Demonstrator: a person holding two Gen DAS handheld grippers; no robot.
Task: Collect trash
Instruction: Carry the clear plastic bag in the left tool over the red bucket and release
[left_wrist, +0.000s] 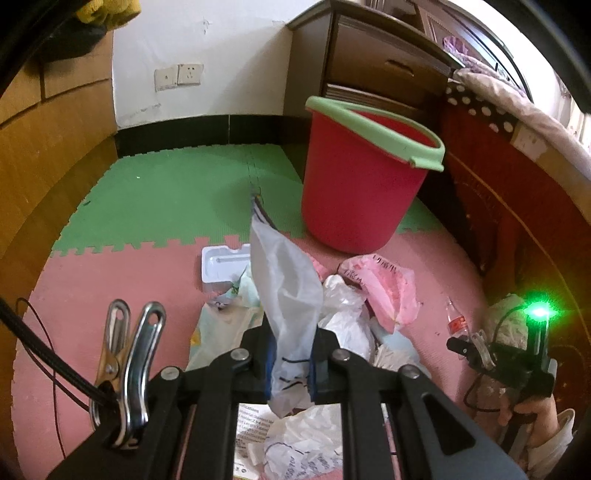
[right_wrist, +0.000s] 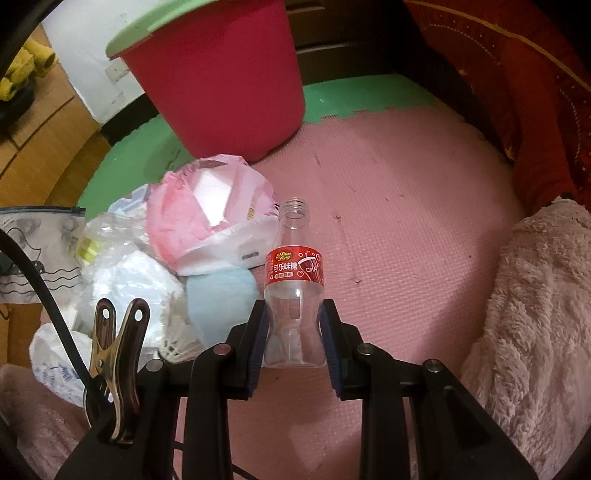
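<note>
A red bucket with a green rim (left_wrist: 360, 184) stands on the foam floor mats; it also shows in the right wrist view (right_wrist: 225, 74). My left gripper (left_wrist: 291, 360) is shut on a clear plastic zip bag (left_wrist: 286, 291) that hangs upright above a trash pile (left_wrist: 351, 306). My right gripper (right_wrist: 294, 317) is shut on the base of a clear capless bottle with a red label (right_wrist: 295, 273), lying on the pink mat; both also show in the left wrist view (left_wrist: 469, 345). A pink-and-white wrapper (right_wrist: 210, 210) tops the pile to its left.
A white plastic tray (left_wrist: 223, 267) lies behind the pile. A dark wooden bed frame (left_wrist: 517, 221) and nightstand (left_wrist: 380, 62) stand at the right, a wooden cabinet (left_wrist: 44, 155) at the left. A fluffy pink blanket (right_wrist: 535, 306) lies right of the bottle.
</note>
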